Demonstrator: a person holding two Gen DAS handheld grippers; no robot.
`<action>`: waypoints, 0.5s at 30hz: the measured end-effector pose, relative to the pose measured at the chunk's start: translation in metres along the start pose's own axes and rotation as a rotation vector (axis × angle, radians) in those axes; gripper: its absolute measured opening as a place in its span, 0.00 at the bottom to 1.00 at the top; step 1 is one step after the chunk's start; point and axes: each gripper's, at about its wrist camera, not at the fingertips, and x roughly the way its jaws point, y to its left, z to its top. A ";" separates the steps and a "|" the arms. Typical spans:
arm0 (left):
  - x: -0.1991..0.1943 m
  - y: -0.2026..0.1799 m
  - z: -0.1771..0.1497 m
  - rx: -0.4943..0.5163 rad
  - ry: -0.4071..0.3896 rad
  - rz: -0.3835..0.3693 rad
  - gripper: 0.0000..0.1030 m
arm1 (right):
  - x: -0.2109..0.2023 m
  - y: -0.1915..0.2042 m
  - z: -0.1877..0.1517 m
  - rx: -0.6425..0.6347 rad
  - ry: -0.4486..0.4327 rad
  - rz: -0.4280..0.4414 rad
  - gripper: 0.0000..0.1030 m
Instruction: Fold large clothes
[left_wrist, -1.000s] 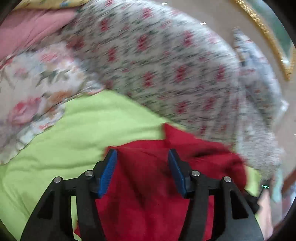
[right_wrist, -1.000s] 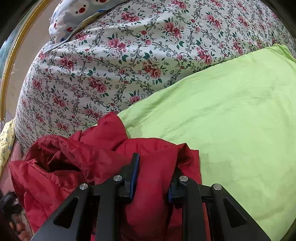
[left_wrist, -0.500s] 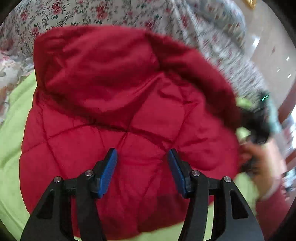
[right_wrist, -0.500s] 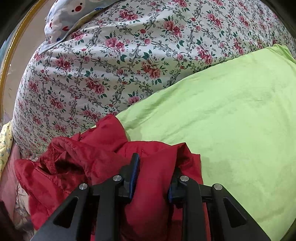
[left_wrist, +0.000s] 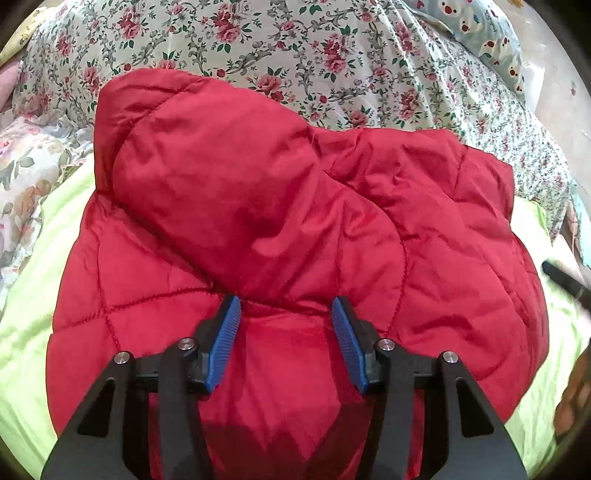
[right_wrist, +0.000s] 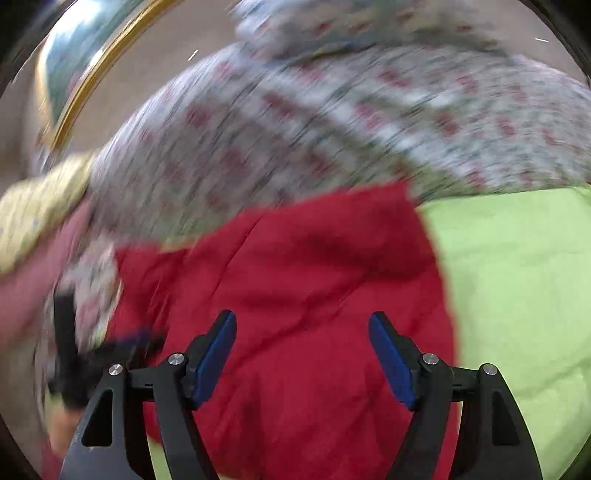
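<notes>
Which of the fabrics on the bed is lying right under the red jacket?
The plain lime-green sheet: the red jacket rests on it. The rose-print cover lies behind, and the bird-print pillow sits far back at the right.

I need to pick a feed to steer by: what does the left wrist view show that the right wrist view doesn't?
Only the left wrist view: the red quilted jacket sharp and nearly whole, its hood folded over the body, a cartoon-print pillow, and the left gripper, its jaws closing with jacket fabric between them.

Only the right wrist view: heavy blur, a gold-framed mirror, and the right gripper, its jaws opening, nothing gripped.

Both: the jacket, the green sheet and the floral bedding.
</notes>
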 end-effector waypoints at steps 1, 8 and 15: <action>0.002 0.001 0.002 -0.007 0.001 0.003 0.50 | 0.007 0.002 -0.003 -0.017 0.018 -0.012 0.73; 0.021 0.009 0.015 -0.048 0.003 0.038 0.50 | 0.069 -0.021 -0.009 -0.005 0.120 -0.106 0.74; 0.030 0.017 0.021 -0.112 0.008 0.037 0.47 | 0.079 -0.035 -0.010 0.064 0.114 -0.100 0.74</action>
